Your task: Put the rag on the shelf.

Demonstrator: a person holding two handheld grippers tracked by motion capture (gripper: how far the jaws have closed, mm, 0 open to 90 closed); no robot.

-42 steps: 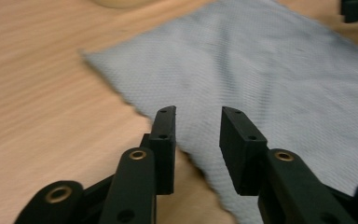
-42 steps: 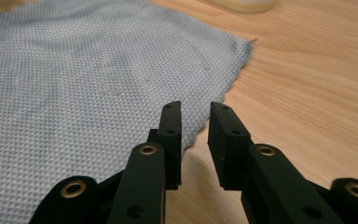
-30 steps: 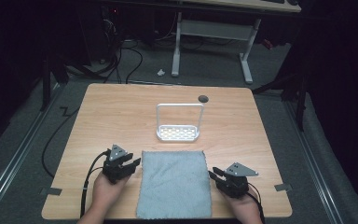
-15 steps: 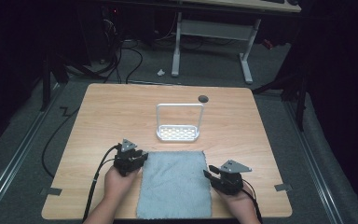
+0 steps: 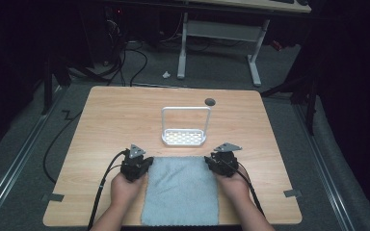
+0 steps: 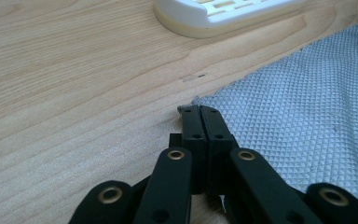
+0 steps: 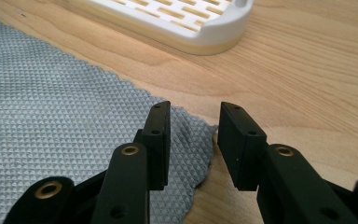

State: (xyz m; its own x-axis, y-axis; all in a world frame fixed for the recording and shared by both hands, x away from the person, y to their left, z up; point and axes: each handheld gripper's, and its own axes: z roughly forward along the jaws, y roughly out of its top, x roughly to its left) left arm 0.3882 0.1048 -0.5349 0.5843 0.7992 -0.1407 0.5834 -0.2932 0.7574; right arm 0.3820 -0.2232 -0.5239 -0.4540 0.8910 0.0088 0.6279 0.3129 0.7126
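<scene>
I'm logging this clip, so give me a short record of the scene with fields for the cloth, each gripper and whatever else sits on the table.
cloth: grey cloth lying flat at the table's near edge
left gripper: left gripper jaws shut on the cloth's far left corner
right gripper: right gripper jaws open astride the far right corner
other: white rack beyond the cloth
surface: wooden table

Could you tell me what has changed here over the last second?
Both hands moved forward along the cloth to its far corners. The left claw is now shut on the far left corner; the right claw is open, straddling the far right corner, not yet closed. The cloth still lies flat, and the white rack and table are unchanged.
</scene>
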